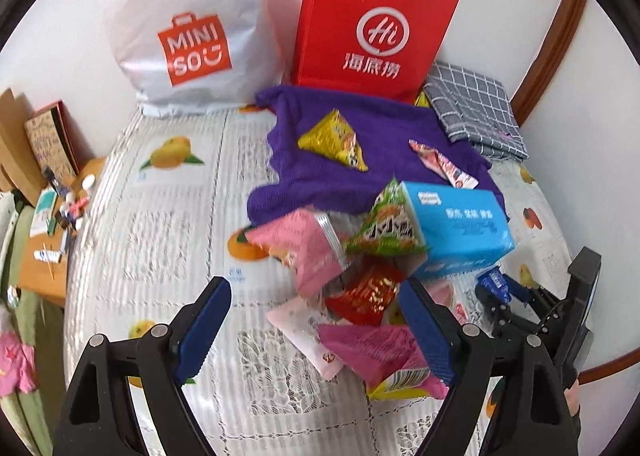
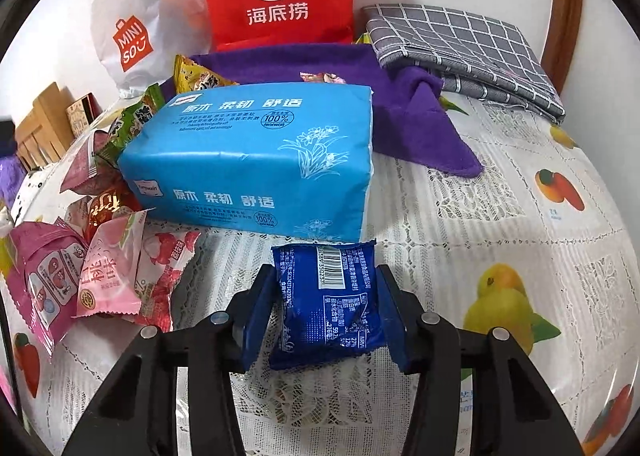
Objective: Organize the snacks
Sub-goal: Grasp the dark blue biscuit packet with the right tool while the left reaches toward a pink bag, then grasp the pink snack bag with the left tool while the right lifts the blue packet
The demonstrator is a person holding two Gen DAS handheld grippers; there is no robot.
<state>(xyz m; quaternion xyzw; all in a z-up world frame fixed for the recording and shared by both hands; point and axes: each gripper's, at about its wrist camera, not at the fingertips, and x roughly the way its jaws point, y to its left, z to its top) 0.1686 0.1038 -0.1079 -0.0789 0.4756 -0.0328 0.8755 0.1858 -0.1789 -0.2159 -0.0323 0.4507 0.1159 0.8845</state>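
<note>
Right tool (image 2: 326, 312) grips blue packet (image 2: 330, 302), long axis pointing ahead.

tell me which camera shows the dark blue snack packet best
The right wrist view. The dark blue snack packet fills the centre there, barcode side up, clamped in the right gripper. In the left wrist view only a small blurred corner shows at the right edge.

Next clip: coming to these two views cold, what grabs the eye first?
The red paper bag and the white MINISO bag stand against the wall at the back. Nearer, a blue tissue pack lies on the lace tablecloth with a jumble of pink, red and green snack packets to its left. In the right wrist view, the right gripper is shut on a dark blue snack packet.
</note>
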